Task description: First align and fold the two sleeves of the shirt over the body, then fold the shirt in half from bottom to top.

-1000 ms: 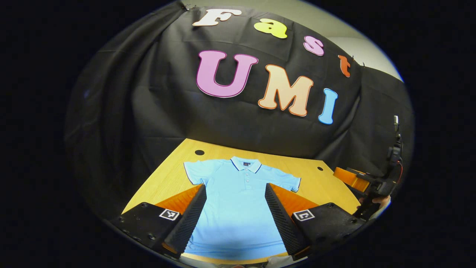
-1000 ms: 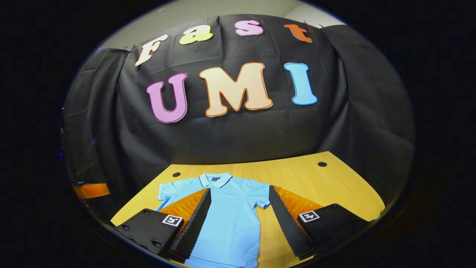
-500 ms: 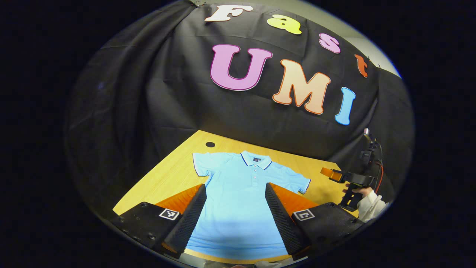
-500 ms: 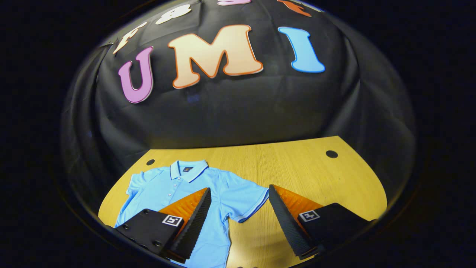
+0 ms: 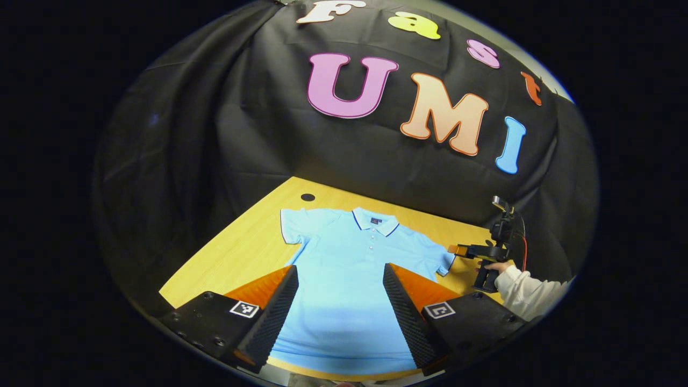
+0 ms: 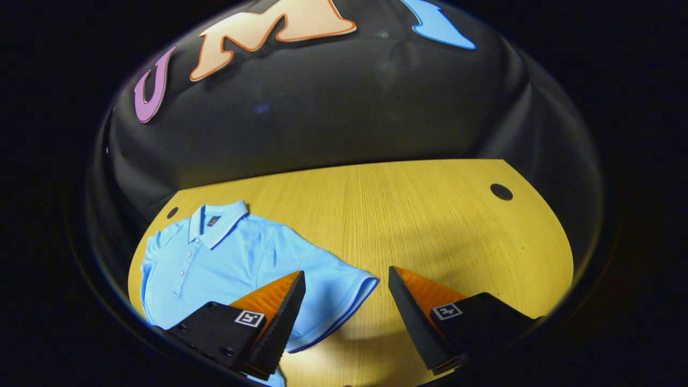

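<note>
With the shirt flat, collar away from me, on the worktop, I hold my right tool wide just over its nearer sleeve, apparently to pinch the cuff, and my left tool wide above the body.
</note>
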Demonstrator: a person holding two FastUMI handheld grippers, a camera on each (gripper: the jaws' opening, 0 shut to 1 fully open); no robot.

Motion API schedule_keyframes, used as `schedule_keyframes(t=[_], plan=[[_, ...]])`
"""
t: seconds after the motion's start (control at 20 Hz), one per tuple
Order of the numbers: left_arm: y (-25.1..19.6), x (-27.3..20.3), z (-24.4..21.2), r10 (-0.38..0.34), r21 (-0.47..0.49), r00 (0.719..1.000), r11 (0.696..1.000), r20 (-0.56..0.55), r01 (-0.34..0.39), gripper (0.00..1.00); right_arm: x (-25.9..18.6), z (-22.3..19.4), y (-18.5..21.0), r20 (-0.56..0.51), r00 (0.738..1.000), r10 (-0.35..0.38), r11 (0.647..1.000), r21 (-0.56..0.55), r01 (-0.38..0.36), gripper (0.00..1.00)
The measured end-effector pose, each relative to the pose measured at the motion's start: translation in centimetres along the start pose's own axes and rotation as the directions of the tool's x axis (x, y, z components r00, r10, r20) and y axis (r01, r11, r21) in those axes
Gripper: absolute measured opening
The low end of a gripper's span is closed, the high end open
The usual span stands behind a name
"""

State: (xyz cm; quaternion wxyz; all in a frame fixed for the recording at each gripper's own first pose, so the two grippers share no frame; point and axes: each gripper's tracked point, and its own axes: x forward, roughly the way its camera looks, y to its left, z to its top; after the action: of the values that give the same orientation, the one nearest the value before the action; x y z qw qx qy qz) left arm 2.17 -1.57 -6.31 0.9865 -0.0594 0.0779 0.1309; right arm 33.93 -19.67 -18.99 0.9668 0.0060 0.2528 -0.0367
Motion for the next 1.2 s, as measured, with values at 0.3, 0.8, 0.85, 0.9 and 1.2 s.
schedule_keyframes(t=[0.3, 0.8, 0.85, 0.9, 1.2], plan=[[0.2, 0.6, -0.8, 0.019, -0.032, 1.0, 0.999, -0.02, -0.019, 0.95, 1.8, -1.0, 0.1, -0.019, 1.0, -0.001, 1.0, -0.025, 0.001, 0.89], [-0.2, 1.1, -0.4, 0.016, -0.04, 1.0, 0.999, -0.016, -0.017, 0.95, 2.5, -0.8, 1.6, 0.006, 1.0, 0.022, 0.996, -0.089, -0.021, 0.26], [-0.2, 1.2, -0.5, 0.016, -0.038, 1.0, 0.999, -0.016, -0.017, 0.95, 2.6, -0.8, 1.7, 0.005, 1.0, 0.02, 0.997, -0.081, -0.019, 0.14], [-0.1, 1.2, -0.4, 0.016, -0.039, 1.0, 0.999, -0.017, -0.017, 0.95, 2.5, -0.8, 1.7, -0.001, 1.0, 0.015, 0.998, -0.066, -0.015, 0.11], [0.1, 1.2, -0.1, 0.026, -0.044, 1.0, 0.999, -0.013, -0.027, 0.95, -0.1, 2.0, 7.7, 0.047, 0.973, 0.226, 0.967, 0.114, -0.23, 0.07]])
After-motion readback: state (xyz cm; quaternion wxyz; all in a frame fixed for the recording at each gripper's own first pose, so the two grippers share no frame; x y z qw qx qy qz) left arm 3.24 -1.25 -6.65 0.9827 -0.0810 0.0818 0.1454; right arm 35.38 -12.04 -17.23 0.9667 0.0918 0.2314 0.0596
